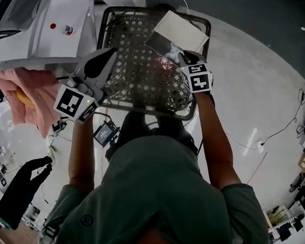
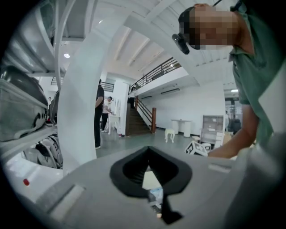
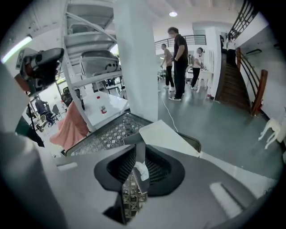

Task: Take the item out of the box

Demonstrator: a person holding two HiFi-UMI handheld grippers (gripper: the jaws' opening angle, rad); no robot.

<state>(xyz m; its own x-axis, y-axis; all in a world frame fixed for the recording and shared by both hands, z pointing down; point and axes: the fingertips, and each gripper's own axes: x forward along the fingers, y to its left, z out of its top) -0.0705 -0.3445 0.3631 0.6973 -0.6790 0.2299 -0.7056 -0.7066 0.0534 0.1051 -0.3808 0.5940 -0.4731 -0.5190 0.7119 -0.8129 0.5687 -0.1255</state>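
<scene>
A black mesh basket (image 1: 103,36) stands on the pale floor in front of me. A flat white and grey packet (image 1: 178,30) leans out over its far right corner. My right gripper (image 1: 179,58) is at the packet's near edge. In the right gripper view its jaws (image 3: 136,172) stand a little apart, with the packet's (image 3: 167,134) thin edge and a white crumpled bit between them and the basket's mesh (image 3: 107,134) showing through the gap. My left gripper (image 1: 108,55) rests at the basket's left rim, its jaws (image 2: 154,188) together with nothing held.
A white shelf unit with a red-capped item stands at the back left, with a pink cloth (image 1: 31,91) hanging beside it. A white pillar (image 3: 136,58) rises behind the basket. People (image 3: 178,58) stand farther off. Cables (image 1: 278,131) lie on the floor at right.
</scene>
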